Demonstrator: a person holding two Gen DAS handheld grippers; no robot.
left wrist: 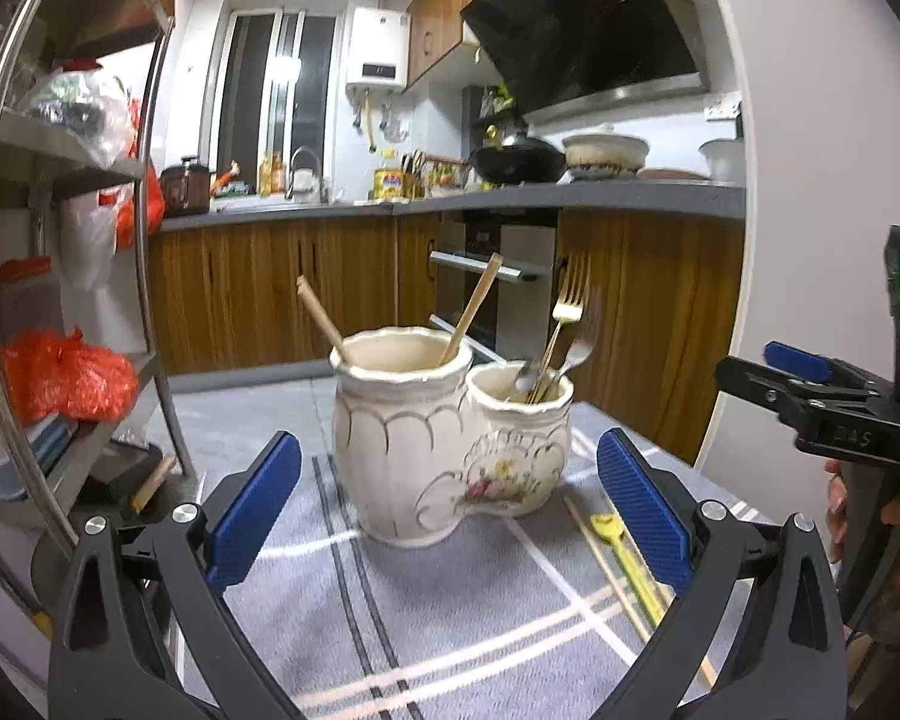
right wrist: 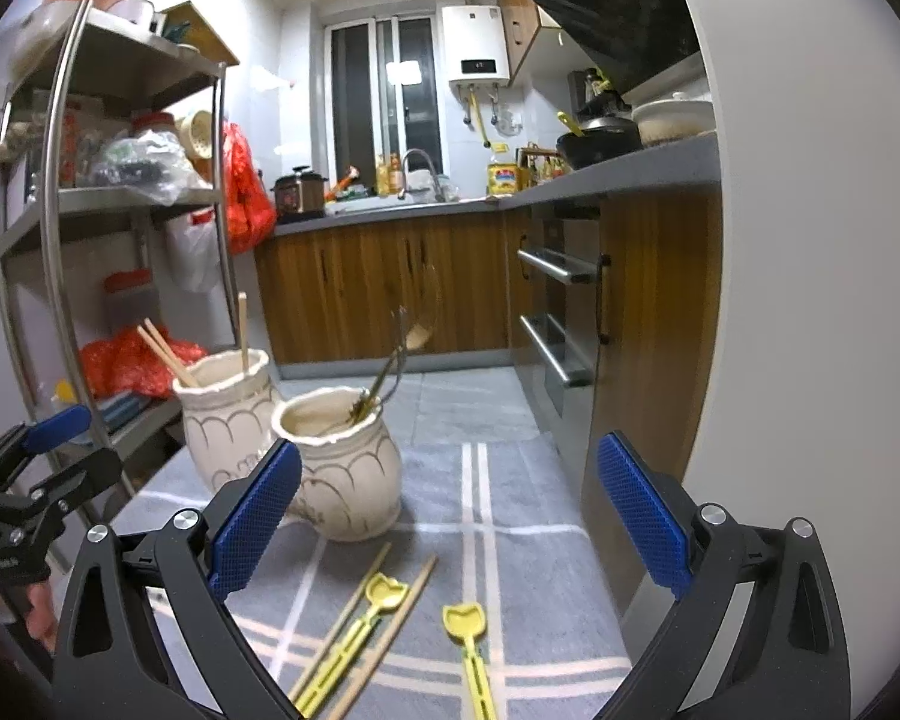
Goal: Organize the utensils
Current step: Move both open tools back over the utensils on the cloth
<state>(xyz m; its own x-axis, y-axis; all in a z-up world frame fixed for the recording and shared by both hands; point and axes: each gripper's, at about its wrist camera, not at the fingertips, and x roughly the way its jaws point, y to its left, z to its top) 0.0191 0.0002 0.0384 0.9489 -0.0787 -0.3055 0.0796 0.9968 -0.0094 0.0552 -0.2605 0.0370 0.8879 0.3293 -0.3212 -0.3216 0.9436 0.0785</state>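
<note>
A cream ceramic twin holder [left wrist: 402, 450] [right wrist: 342, 480] stands on a grey striped cloth [left wrist: 450, 630]. Its large pot holds wooden chopsticks [left wrist: 471, 309] [right wrist: 162, 354]. The small pot holds a gold fork [left wrist: 570, 300] and a spoon [left wrist: 577, 354], both blurred in the right wrist view. Loose on the cloth lie wooden chopsticks [right wrist: 390, 630] [left wrist: 606, 564] and two yellow plastic utensils [right wrist: 354, 636] [right wrist: 468, 642]. My left gripper [left wrist: 449, 438] is open in front of the holder, holding nothing. My right gripper [right wrist: 450, 444] is open above the loose utensils, right of the holder.
A metal shelf rack [right wrist: 60, 228] with bags and boxes stands at the left. Wooden cabinets and an oven [right wrist: 558, 312] line the right and back, close to the cloth's right edge. A hand holds the right gripper's handle [left wrist: 858, 498].
</note>
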